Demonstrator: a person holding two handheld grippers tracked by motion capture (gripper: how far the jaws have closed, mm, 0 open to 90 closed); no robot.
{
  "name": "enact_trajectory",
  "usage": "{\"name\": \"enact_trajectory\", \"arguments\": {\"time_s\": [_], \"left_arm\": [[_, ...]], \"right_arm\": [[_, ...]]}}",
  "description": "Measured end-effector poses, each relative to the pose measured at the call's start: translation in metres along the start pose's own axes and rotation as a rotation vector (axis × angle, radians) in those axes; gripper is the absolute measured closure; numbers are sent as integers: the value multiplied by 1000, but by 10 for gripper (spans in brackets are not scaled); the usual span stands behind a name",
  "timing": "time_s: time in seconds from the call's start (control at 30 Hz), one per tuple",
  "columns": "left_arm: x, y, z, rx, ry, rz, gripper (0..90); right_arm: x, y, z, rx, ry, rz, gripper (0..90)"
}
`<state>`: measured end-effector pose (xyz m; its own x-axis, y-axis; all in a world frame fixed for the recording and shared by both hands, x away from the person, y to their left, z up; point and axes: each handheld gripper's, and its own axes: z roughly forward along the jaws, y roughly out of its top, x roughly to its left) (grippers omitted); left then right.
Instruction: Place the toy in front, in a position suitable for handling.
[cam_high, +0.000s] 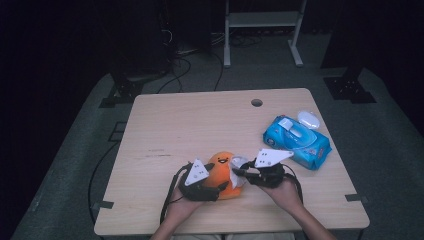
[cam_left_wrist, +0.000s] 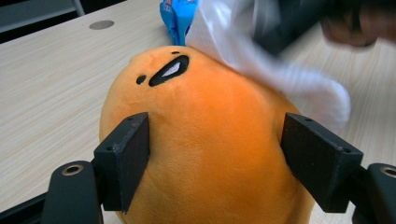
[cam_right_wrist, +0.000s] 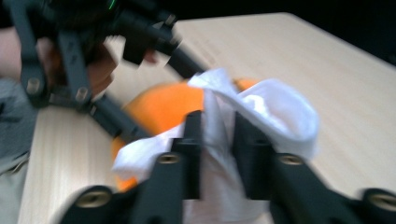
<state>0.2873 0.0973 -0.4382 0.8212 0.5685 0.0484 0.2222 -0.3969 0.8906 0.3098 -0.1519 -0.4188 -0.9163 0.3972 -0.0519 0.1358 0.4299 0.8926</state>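
An orange plush toy (cam_high: 222, 167) with a small black face lies near the table's front edge. My left gripper (cam_high: 216, 186) is shut on it, one pad on each flank of the plush (cam_left_wrist: 210, 140). A white wet wipe (cam_high: 239, 170) drapes over the plush's right side (cam_left_wrist: 261, 56). My right gripper (cam_high: 238, 173) comes in from the right. In the blurred right gripper view its jaws (cam_right_wrist: 217, 130) stand a little apart, the wipe (cam_right_wrist: 275, 112) hanging loosely between them against the plush (cam_right_wrist: 163, 107).
A blue pack of wet wipes (cam_high: 297, 140) with its white lid up lies at the right of the wooden table (cam_high: 200, 120). A round cable hole (cam_high: 256, 102) sits near the far edge. Beyond the table are cables and a white stand.
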Motion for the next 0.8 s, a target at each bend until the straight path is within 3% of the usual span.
{"name": "enact_trajectory", "arguments": {"time_s": [0.17, 0.37, 0.53, 0.7, 0.8], "left_arm": [[3, -1, 0, 4, -5, -6, 242], [6, 0, -1, 14, -21, -8, 242], [12, 4, -14, -5, -20, -7, 230], [19, 1, -16, -7, -18, -45, 225], [17, 1, -10, 4, -31, -47, 227]], "right_arm": [[0, -2, 5, 13, 15, -49, 545], [-8, -11, 7, -23, 35, -44, 545], [-10, -15, 9, -29, -5, -44, 586], [-22, -23, 5, -40, 2, 67, 720], [-21, -21, 6, -38, 9, 72, 774]]}}
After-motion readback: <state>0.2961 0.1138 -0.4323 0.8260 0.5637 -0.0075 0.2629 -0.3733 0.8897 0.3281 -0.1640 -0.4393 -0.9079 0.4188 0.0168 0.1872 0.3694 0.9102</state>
